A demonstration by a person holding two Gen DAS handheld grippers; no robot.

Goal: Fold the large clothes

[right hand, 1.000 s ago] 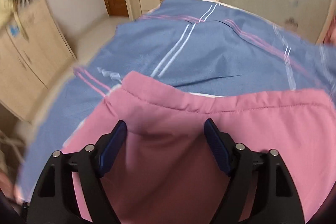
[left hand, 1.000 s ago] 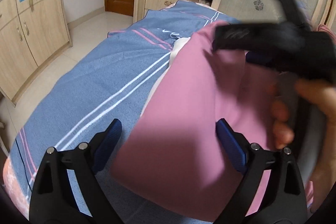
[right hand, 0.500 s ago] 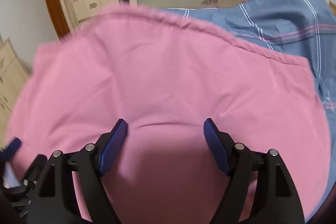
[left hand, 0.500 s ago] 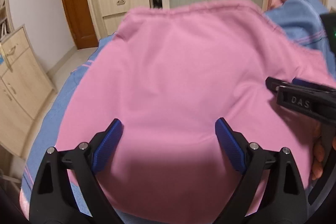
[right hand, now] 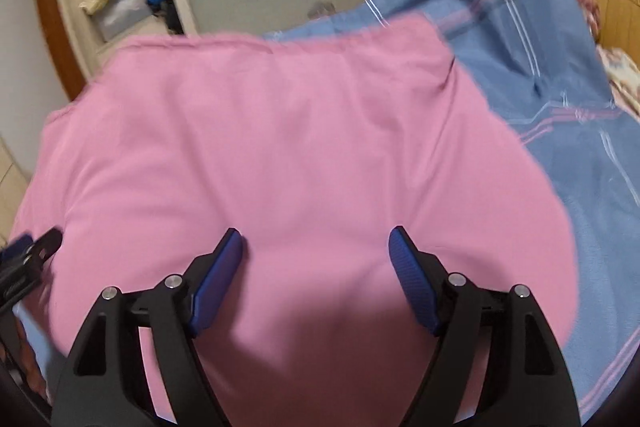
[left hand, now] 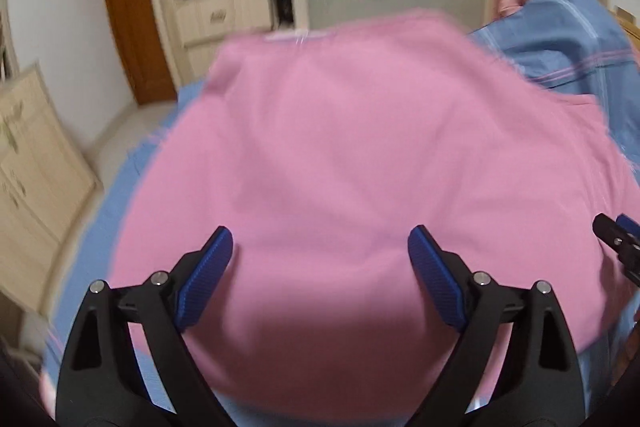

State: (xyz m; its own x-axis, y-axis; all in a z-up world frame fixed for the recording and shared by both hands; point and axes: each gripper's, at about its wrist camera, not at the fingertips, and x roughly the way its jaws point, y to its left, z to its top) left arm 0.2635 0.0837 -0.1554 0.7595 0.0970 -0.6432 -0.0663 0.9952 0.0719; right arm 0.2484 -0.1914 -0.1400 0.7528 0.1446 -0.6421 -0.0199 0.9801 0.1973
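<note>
A pink garment (left hand: 352, 167) is laid flat across the blue striped bedspread (right hand: 568, 131) on the bed, and most of both wrist views is filled by it. The far edge of the cloth is seen near the wardrobe (left hand: 224, 15), though that edge is blurred in the left view.

The left gripper (left hand: 320, 279) is held above the near part of the garment with its jaws released; only flat cloth is seen below the gap and nothing is pinched. The right gripper (right hand: 316, 275) is held the same way over the other side, its jaws spread wide and empty. The tip of each tool is caught at the margin of the other's view, so the two are judged to be close together, side by side.

The step in hand is judged to be the approach for a new pinch on the near edge, a further fold being still owed.

Several faults could arise from here. If only the top layer is caught, the layers below would be left behind and the fold would be spoiled. If the bedspread is pinched along with the garment, it would be dragged up too. If the two pinches are taken at uneven points, the fold line would be skewed. With the tools so near, a knock between them is also possible.
</note>
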